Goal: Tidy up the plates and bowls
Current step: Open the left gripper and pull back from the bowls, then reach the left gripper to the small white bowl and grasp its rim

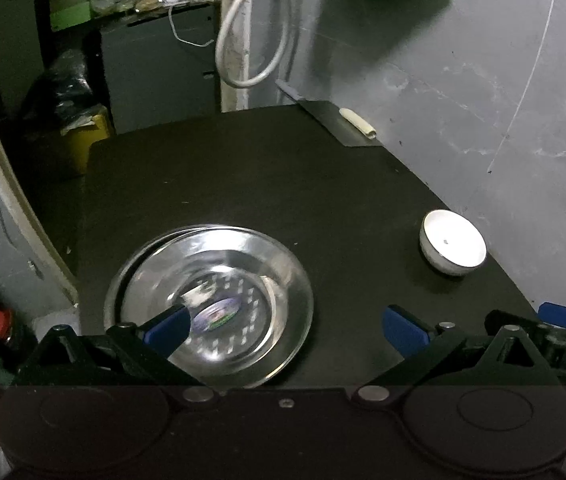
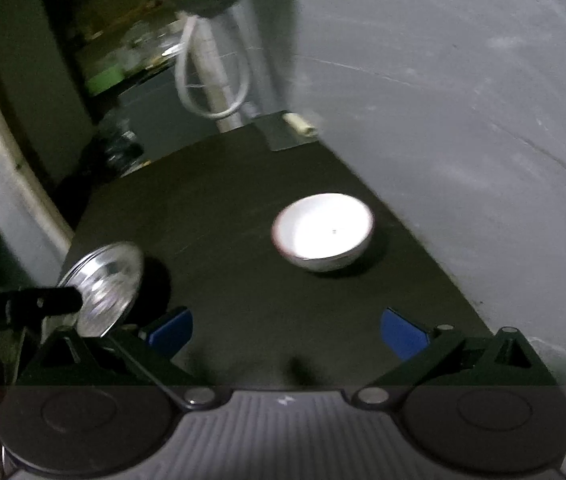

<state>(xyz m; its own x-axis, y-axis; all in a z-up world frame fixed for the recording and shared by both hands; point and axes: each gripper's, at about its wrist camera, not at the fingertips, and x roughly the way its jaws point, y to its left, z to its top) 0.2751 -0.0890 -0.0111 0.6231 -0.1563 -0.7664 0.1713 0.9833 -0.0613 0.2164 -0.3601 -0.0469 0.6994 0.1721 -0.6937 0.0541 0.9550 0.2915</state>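
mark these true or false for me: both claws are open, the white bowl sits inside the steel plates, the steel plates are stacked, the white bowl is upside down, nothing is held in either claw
1. Both claws are open. True: the left claw and the right claw both stand wide apart.
2. The white bowl sits inside the steel plates. False: the white bowl stands alone on the black table, apart from the steel plates, nearer the grey wall.
3. The steel plates are stacked. True: a second rim shows beneath the top plate.
4. The white bowl is upside down. False: it stands upright, with its open side up.
5. Neither claw holds anything. True: nothing is gripped between the blue pads.
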